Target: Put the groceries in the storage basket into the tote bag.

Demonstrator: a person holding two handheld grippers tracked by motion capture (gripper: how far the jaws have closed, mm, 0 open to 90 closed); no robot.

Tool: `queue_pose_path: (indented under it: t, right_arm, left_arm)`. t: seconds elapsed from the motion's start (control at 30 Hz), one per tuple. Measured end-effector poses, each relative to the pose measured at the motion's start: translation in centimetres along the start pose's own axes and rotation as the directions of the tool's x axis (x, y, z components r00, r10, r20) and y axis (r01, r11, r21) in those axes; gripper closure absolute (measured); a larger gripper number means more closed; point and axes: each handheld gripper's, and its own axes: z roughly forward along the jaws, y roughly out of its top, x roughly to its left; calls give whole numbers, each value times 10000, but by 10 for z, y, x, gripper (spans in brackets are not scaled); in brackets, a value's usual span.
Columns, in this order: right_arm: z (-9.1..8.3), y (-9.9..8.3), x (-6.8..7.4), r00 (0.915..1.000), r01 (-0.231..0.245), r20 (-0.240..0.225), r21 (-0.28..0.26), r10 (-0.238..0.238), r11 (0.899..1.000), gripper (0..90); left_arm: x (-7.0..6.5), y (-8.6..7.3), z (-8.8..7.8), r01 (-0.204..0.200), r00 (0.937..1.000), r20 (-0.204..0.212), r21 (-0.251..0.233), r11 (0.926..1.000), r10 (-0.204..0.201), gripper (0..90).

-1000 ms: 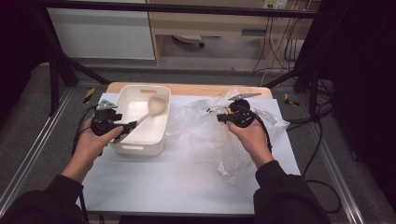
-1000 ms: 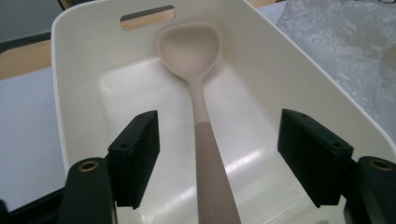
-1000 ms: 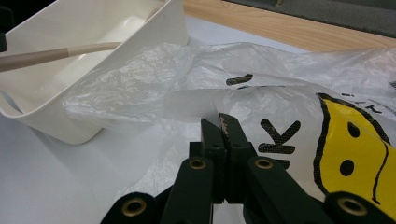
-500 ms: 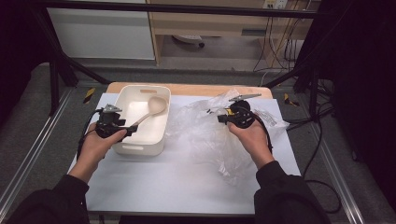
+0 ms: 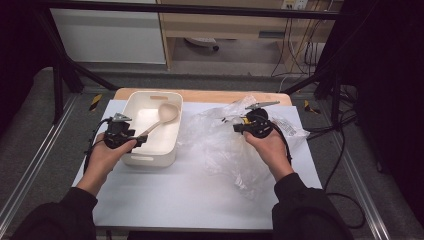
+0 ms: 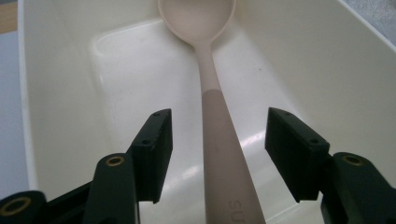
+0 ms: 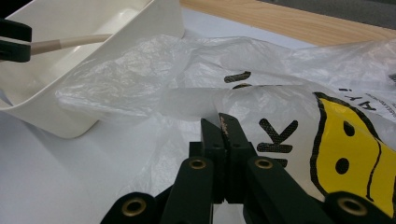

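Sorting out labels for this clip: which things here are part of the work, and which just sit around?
In use: spoon, white bin, plastic bag, left gripper, right gripper.
Lying about: wooden board, cables on the floor.

Bright tabletop, dark surroundings, soft focus

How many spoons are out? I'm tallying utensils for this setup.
1: the spoon lies in the white bin, handle toward the left gripper. The plastic bag could hide others.

overhead forward-down, two close claw views
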Motion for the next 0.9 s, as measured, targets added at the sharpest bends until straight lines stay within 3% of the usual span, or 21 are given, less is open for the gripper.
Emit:
queue_pose_path:
  t: [0.4, 0.5, 0.7, 0.9]
  right_arm:
    - [0, -1, 0, 10000, -14, -26, 11, 14, 10000, 900]
    - [0, -1, 0, 10000, -12, -23, 8, 12, 10000, 900]
    - [1, -1, 0, 10000, -8, -19, 52, 8, 10000, 900]
    - [2, -1, 1, 10000, -11, -26, 69, 11, 10000, 900]
  left_arm:
    - [0, 0, 3, -72, 10000, -24, 263, 9996, 73, 438]
    - [1, -1, 5, -49, 10000, -27, 442, 9990, 50, 469]
    - [2, -2, 7, 59, 9989, 460, 869, 9962, -100, 575]
    - [1, -2, 7, 95, 9988, 472, 823, 9966, -134, 649]
